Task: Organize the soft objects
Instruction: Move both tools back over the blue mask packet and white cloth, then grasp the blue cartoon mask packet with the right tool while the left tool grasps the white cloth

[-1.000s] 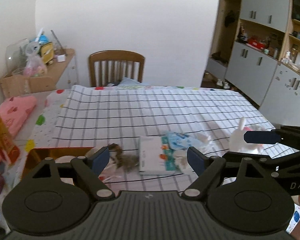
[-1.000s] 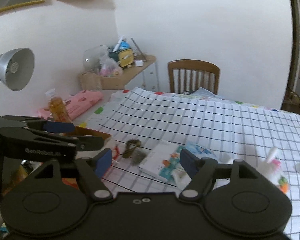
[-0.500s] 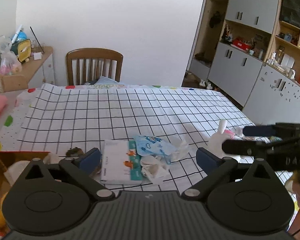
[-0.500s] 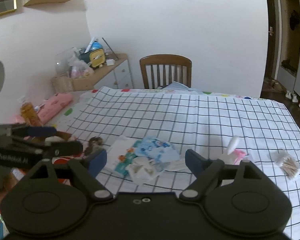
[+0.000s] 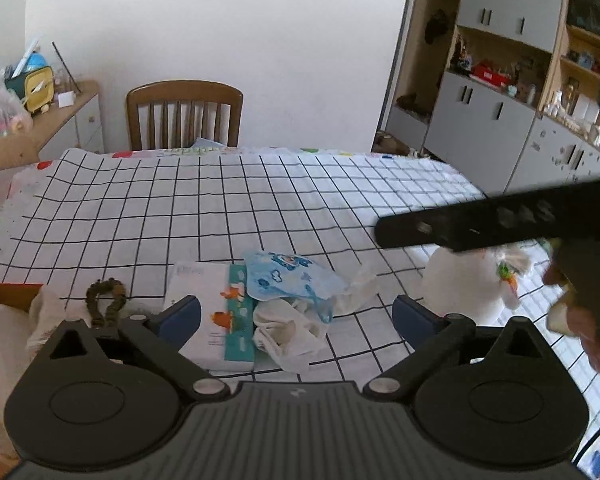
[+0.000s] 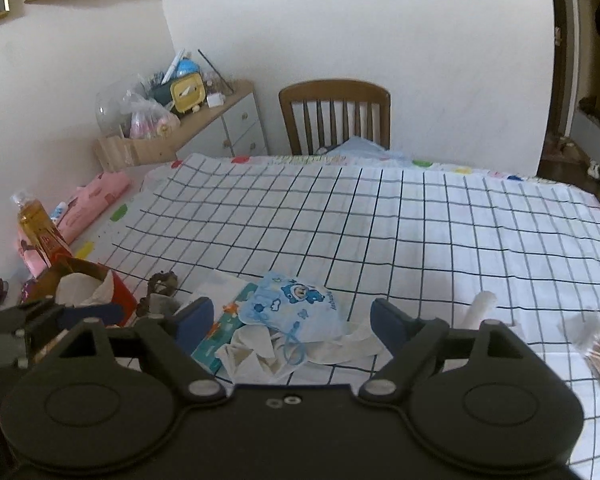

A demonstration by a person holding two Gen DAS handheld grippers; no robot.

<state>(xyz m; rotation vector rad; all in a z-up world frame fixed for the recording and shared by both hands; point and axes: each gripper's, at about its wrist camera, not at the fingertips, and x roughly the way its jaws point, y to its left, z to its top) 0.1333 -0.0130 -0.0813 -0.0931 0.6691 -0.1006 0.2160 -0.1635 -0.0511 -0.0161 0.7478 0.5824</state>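
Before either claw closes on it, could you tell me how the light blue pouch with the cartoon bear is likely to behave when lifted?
The pouch looks like thin fabric lying slumped and wrinkled, so it will probably sag and fold rather than hold its shape. It seems light. Its blue cord trails over the crumpled white cloth beneath it, so that may snag and drag along.

A light-blue pouch (image 6: 290, 306) printed with a cartoon bear lies flat, overlapping a white tissue pack (image 5: 210, 312) with a teal edge. Crumpled white cloth (image 5: 288, 330) lies just under the pouch. A white plush (image 5: 462, 280) stands nearby.
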